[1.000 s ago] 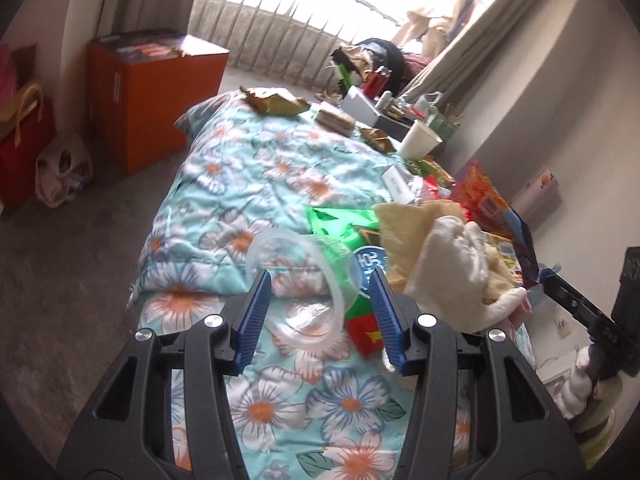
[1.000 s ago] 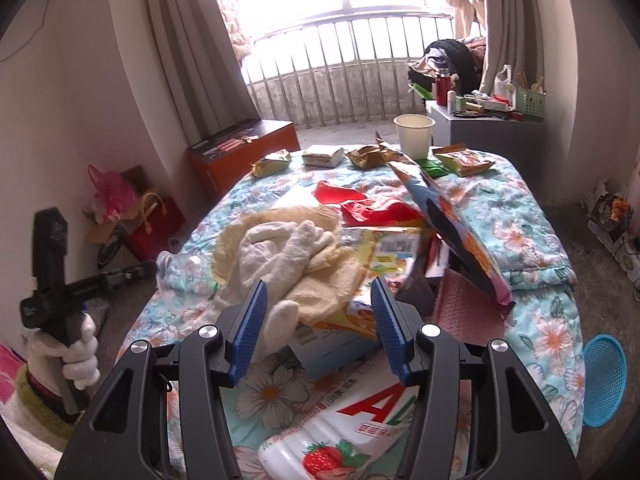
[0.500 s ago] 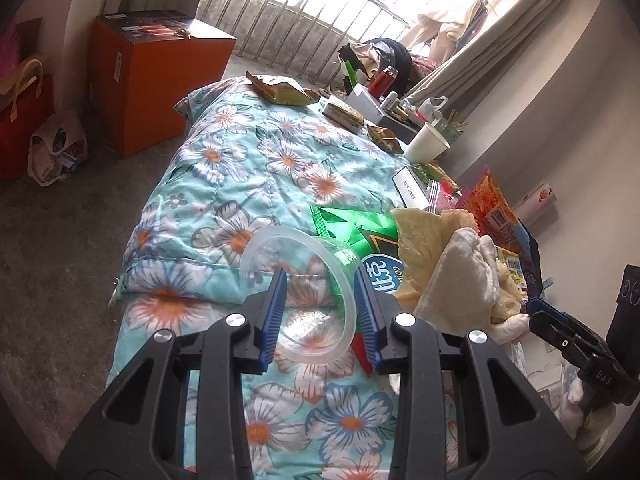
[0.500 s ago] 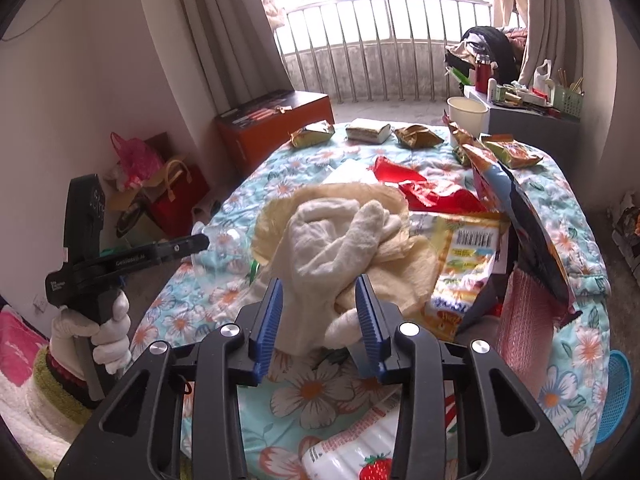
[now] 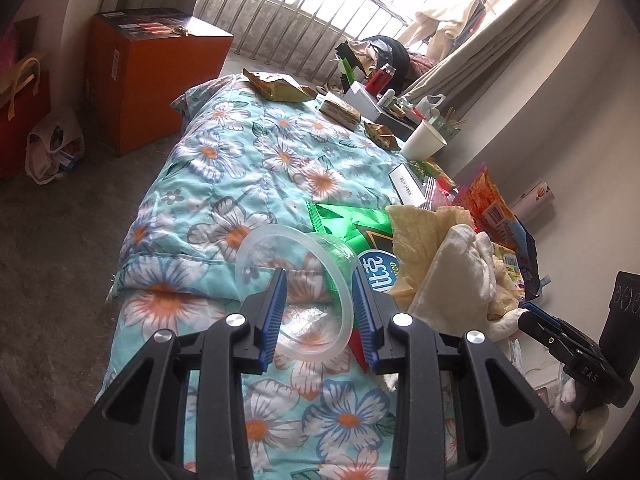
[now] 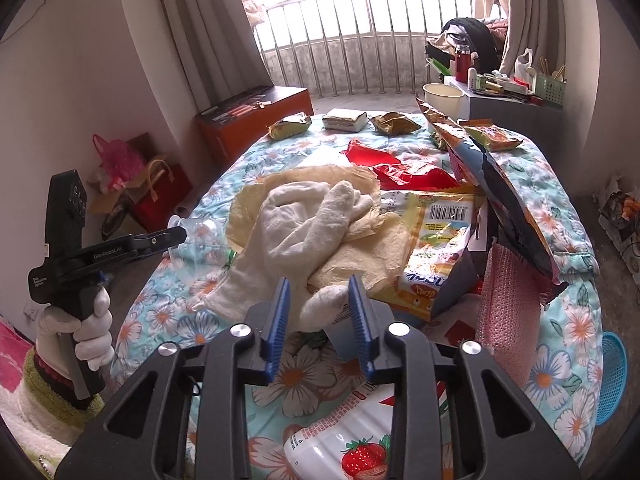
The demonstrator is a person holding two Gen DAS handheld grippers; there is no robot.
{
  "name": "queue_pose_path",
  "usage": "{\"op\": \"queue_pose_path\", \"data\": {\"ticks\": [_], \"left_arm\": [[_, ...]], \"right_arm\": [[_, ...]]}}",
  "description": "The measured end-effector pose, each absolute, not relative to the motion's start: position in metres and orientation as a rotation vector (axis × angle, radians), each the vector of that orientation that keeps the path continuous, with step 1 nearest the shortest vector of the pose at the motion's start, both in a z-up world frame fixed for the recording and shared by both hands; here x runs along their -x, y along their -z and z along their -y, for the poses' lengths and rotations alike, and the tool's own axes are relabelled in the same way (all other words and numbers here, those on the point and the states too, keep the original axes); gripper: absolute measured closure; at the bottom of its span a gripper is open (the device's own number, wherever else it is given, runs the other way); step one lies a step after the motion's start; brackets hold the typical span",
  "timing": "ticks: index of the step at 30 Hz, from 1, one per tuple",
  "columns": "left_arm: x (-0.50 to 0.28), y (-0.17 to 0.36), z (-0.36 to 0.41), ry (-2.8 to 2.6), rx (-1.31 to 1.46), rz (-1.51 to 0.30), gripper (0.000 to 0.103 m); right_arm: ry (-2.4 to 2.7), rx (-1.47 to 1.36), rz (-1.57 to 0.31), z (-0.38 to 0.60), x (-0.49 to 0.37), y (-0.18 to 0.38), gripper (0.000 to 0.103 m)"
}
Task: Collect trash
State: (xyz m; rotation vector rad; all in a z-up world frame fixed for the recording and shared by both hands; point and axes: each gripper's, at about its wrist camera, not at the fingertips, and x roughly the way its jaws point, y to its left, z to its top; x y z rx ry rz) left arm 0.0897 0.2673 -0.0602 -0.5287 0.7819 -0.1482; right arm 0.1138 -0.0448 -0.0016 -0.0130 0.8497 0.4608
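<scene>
Collection looks barely begun: left gripper (image 5: 319, 312) pinches the clear plastic cup's (image 5: 294, 292) rim at lower centre, right gripper (image 6: 319, 317) is closing around the white cloth glove (image 6: 308, 236) mid-frame, wrappers (image 6: 434, 244) litter the floral quilt (image 5: 224, 184).

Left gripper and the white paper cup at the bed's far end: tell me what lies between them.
Left wrist view: clear plastic cup at the left gripper, then green wrapper, then floral quilt up to the paper cup.

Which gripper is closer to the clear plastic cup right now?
Left. The left gripper has the clear plastic cup between its fingers; the right gripper is at the white cloth beside it.
</scene>
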Motion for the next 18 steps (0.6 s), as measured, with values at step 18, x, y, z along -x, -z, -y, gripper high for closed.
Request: {"op": "queue_pose_path", "data": {"ticks": [18], "left_arm": [[-0.088,0.061,-0.265,0.169,0.543,-0.781,0.090]], "right_arm": [[-0.630,-0.100,-0.702,0.038,-0.114,-0.048,0.098]]}}
